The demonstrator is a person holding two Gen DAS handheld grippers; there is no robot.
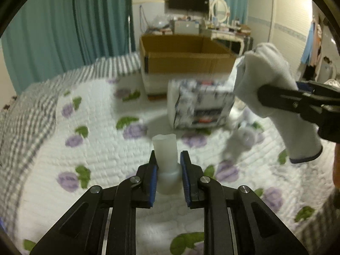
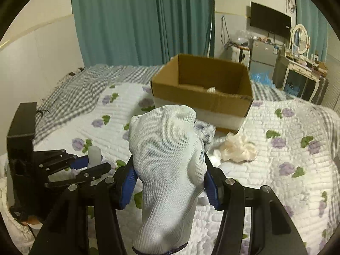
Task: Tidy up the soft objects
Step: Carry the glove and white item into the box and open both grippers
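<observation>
My left gripper [image 1: 167, 159] is shut on a small translucent white bottle [image 1: 165, 148] and holds it above the flowered quilt. It also shows in the right wrist view [image 2: 93, 163] with the bottle [image 2: 94, 154]. My right gripper [image 2: 169, 170] is shut on a white knit glove [image 2: 167, 161], held above the bed. The glove [image 1: 269, 85] shows at the right of the left wrist view. An open cardboard box [image 2: 201, 97] stands on the bed beyond, with something pale inside [image 2: 211, 89]. A cream crumpled soft item [image 2: 238, 148] lies on the quilt.
A pack of tissues in patterned wrap [image 1: 199, 104] lies in front of the box [image 1: 184, 57]. Teal curtains [image 2: 144, 21] hang behind the bed. A dresser with a mirror [image 2: 299, 38], a TV and a small fridge stand at the far right.
</observation>
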